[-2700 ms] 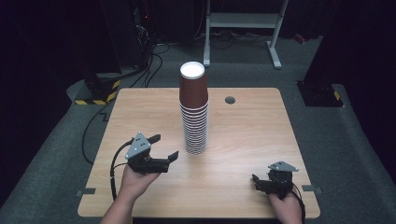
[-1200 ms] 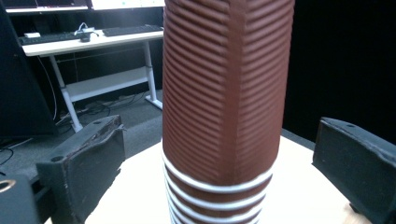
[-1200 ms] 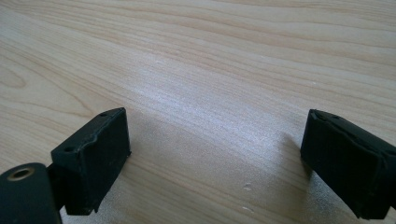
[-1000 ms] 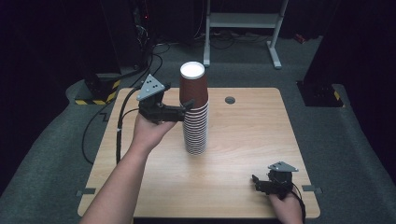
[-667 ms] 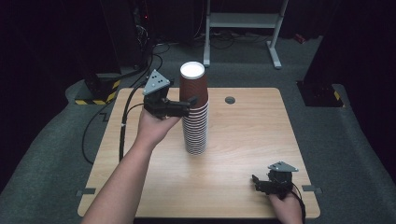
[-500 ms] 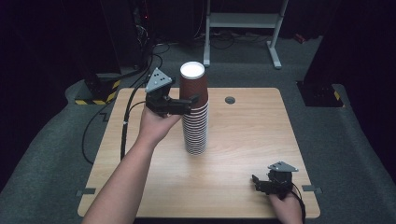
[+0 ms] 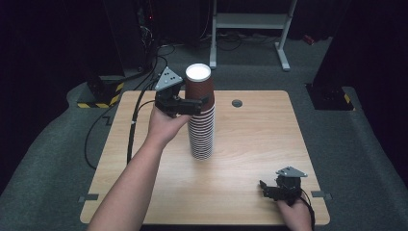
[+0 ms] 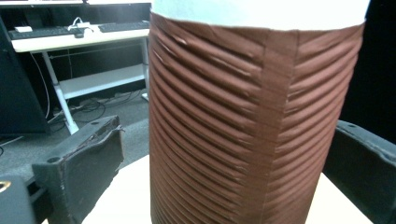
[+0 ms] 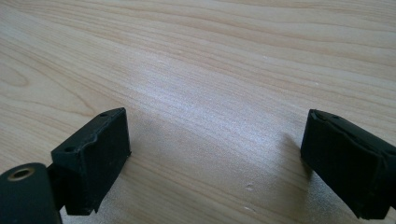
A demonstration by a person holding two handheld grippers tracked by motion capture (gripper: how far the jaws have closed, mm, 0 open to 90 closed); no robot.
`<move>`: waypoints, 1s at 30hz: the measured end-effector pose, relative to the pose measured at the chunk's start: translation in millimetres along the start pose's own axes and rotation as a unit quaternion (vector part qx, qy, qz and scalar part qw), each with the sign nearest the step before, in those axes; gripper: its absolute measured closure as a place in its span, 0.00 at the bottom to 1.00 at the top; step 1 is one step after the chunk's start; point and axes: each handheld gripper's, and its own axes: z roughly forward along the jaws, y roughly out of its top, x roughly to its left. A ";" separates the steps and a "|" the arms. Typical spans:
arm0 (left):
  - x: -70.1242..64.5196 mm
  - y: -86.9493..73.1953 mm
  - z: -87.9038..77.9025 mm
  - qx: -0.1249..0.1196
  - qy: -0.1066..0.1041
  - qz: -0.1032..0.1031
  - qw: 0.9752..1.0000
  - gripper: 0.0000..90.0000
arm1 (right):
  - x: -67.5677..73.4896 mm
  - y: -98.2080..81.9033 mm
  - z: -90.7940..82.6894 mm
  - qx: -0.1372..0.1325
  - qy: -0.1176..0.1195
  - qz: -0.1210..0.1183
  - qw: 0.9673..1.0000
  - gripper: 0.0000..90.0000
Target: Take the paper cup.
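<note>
Tall stack of ribbed brown paper cups point(image 7: 200, 115) stands mid-table on light wooden table point(image 7: 250, 144), base cut off in left gripper view. Left gripper point(image 7: 195, 103) straddles top cup, jaws just closing, gap visible left side, right contact unclear. Right gripper point(image 7: 267, 188) rests near front edge, jaws apart, nothing between.

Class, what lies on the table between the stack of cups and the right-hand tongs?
Nothing: the high view shows bare wood between the stack of cups and the right tongs.
</note>
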 end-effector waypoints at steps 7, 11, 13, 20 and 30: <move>-1.1 -0.7 3.2 -0.003 -0.003 0.001 1.000 0.06 | 0.1 0.0 0.0 0.000 0.000 0.000 1.000 0.09; -0.2 -1.9 4.3 -0.005 -0.009 0.003 1.000 0.09 | 0.2 -0.1 -0.1 0.000 0.001 -0.001 1.000 0.09; 0.3 -2.2 4.9 -0.007 -0.012 0.001 1.000 0.10 | 0.2 -0.1 -0.1 0.000 0.001 -0.001 1.000 0.09; -0.4 -3.1 3.4 -0.011 -0.018 0.000 1.000 0.15 | 0.2 -0.2 -0.1 0.000 0.001 0.000 1.000 0.09; -2.9 -3.2 5.6 -0.016 -0.010 0.007 1.000 0.14 | 0.3 -0.2 -0.1 0.000 0.000 -0.001 1.000 0.09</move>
